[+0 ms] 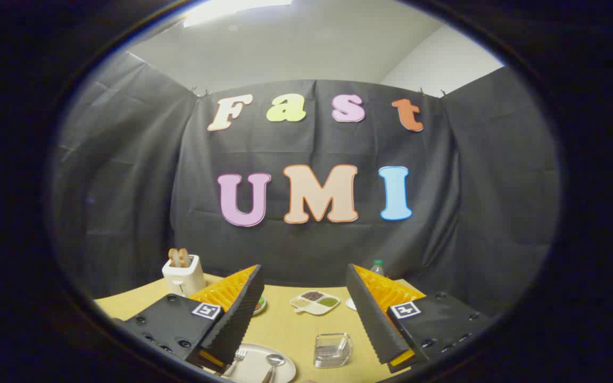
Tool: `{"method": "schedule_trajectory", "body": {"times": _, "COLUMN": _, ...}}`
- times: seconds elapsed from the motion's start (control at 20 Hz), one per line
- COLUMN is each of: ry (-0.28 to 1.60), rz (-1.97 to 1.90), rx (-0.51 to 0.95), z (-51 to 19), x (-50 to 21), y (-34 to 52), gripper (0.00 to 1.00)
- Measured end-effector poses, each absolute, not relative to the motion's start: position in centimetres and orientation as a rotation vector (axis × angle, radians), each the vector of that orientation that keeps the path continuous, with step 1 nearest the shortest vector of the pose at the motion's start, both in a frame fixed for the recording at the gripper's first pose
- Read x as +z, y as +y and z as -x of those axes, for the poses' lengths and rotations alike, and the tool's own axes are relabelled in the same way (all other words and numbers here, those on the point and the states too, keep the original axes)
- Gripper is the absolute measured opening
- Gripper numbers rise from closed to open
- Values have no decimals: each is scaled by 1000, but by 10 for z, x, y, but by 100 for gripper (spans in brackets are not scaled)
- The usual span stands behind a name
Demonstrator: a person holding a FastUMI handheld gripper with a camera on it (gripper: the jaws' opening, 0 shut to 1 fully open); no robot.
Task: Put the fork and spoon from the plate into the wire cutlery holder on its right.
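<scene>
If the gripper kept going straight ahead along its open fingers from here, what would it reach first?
Probably the divided snack tray, which lies ahead between the open fingers of the gripper, though depth is hard to judge. The plate and wire cutlery holder sit nearer and lower, likely under that line.

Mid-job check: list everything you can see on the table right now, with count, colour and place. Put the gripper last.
table: one, light wood, under everything.
plate: one, white, between the fingers, nearest the camera.
fork: one, silver, on the plate, left of the spoon.
spoon: one, silver, on the plate.
wire cutlery holder: one, metal and see-through, right of the plate.
divided dish: one, white, with dark, pale and green fillings, beyond the holder.
toaster: one, white, two brown slices in it, far left of the table.
bottle: one, clear with green cap, behind the right finger.
gripper: one, fingers open, holding nothing, above the plate.
</scene>
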State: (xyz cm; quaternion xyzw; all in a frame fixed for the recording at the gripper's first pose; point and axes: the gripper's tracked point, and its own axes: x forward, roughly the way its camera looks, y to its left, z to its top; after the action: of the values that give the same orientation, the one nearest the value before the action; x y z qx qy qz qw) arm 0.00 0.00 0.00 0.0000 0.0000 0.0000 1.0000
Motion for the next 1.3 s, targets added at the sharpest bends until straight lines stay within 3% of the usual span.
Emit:
{"method": "schedule_trajectory", "body": {"times": 0.9, "ry": 406, "rz": 59, "rx": 112, "z": 19, "x": -139, "y": 52, "gripper": 99}}
{"method": "schedule_trajectory", "body": {"times": 1.3, "ry": 214, "rz": -3, "rx": 151, "z": 10, "x": -72, "y": 65, "gripper": 98}}
